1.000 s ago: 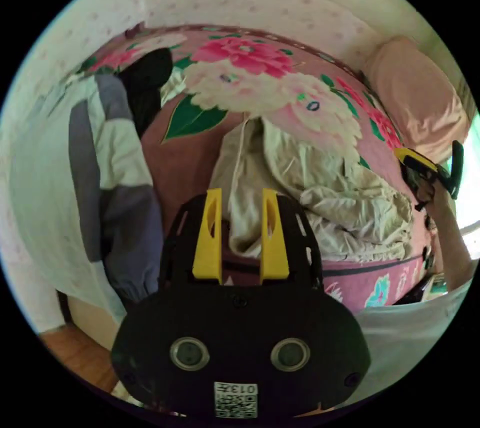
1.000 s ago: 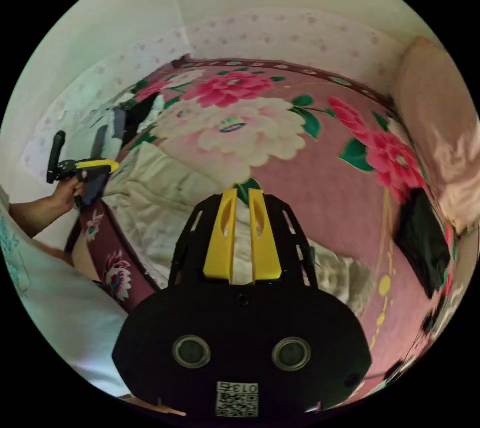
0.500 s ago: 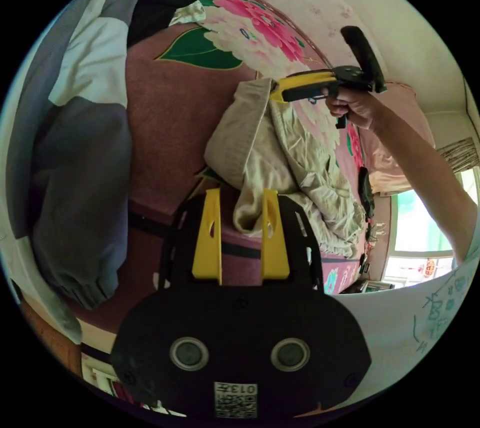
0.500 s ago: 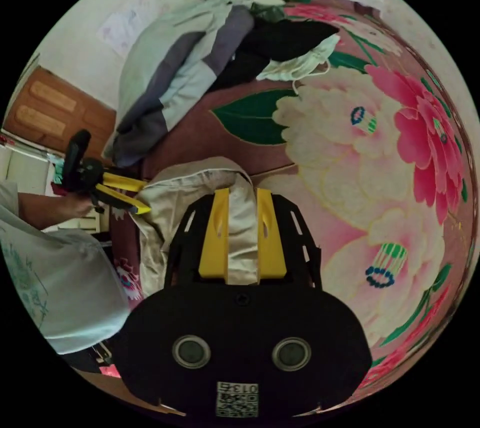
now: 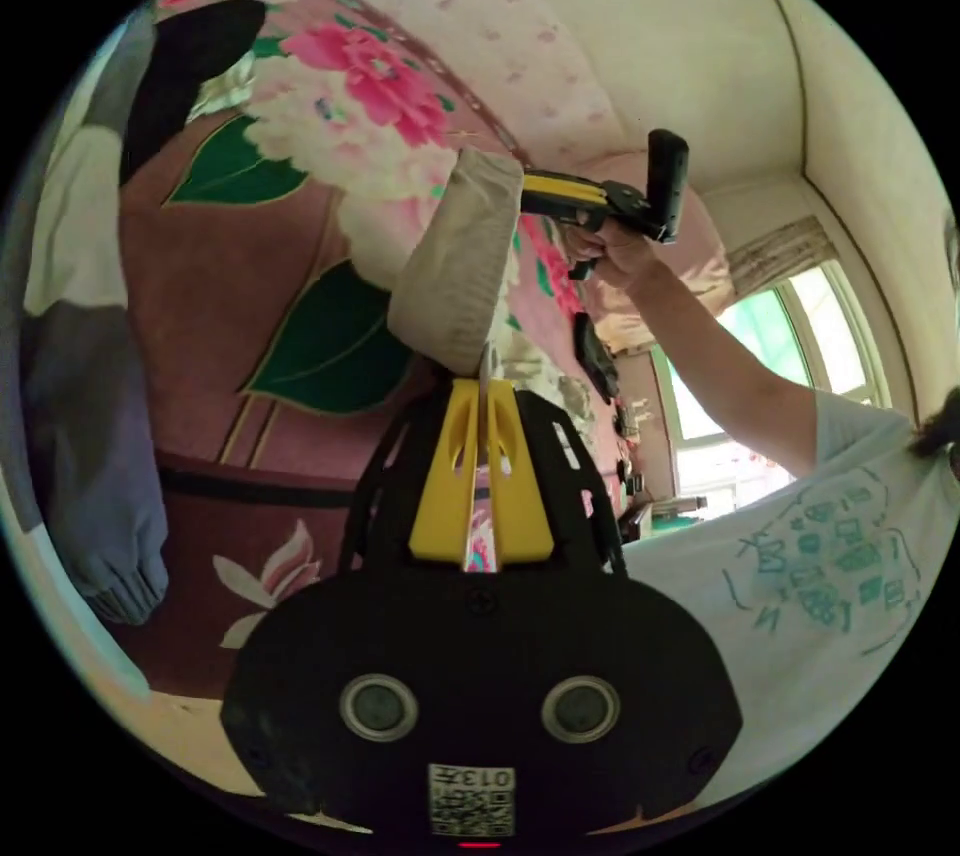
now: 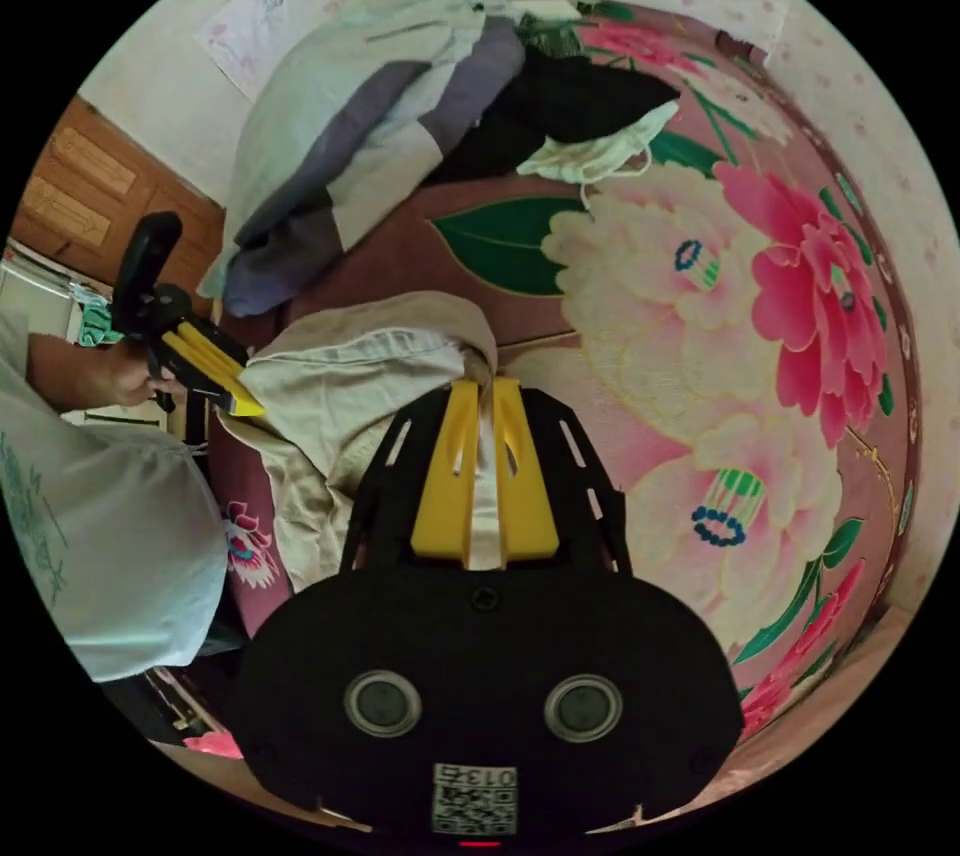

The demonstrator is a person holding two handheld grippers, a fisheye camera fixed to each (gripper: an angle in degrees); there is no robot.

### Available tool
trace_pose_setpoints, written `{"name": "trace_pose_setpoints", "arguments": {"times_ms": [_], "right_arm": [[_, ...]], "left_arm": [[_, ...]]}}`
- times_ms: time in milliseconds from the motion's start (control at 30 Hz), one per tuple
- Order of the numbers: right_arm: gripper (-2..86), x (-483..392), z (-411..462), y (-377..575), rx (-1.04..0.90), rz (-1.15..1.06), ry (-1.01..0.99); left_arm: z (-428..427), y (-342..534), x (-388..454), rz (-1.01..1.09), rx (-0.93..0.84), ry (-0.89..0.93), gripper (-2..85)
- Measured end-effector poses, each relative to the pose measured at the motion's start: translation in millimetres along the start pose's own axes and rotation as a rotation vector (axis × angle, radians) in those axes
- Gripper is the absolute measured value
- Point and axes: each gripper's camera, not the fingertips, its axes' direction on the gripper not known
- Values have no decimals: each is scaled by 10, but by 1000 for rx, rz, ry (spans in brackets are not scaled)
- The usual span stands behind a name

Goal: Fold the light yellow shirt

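A: Left gripper (image 5: 481, 396) first. Jaws together, thin edge of the light yellow shirt (image 5: 455, 271) pinched between them, just off the near edge of the bed (image 5: 300, 226).

B: Right gripper (image 6: 482, 396)?

A: Also clamped on cloth; a pale strip runs down between its jaws. The shirt (image 6: 350, 386) is bunched at the bed's near edge, part lifted, part sagging over the side by the flowered border.

B: Beyond the shirt?

A: Floral bedspread (image 6: 700, 296), then a grey and white jacket (image 6: 350, 146) and a black garment (image 6: 580, 96) heaped at the bed's far end against the wall.

B: Risks?

A: Both grips look thin, right at the hem. A hard pull to spread the shirt could slip a jaw off and drop that corner off the bed. The rest is crumpled, so a fold made now would likely trap creases. Dragging it toward the far end might snag the jacket pile.

B: Readable text?

A: A small code sticker on each gripper body, not read. Green print on the person's white tee (image 5: 820, 576), too blurred to make out.
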Motion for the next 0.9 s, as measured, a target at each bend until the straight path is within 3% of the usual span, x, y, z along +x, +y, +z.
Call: {"name": "trace_pose_setpoints", "arguments": {"times_ms": [200,367,700,900], "right_arm": [[22,-351,-1692,1611,231,55,155],[22,-688,-2654,3472,289,143,317],[26,-353,-2737,6411,341,531,345],[32,15,-2236,7619,139,772,234]], "left_arm": [[153,-141,1442,312,-49,63,1],[959,-67,2730,536,-144,119,2],[3392,319,4328,760,-357,2,8],[4686,561,4494,813,-588,-179,35]]}}
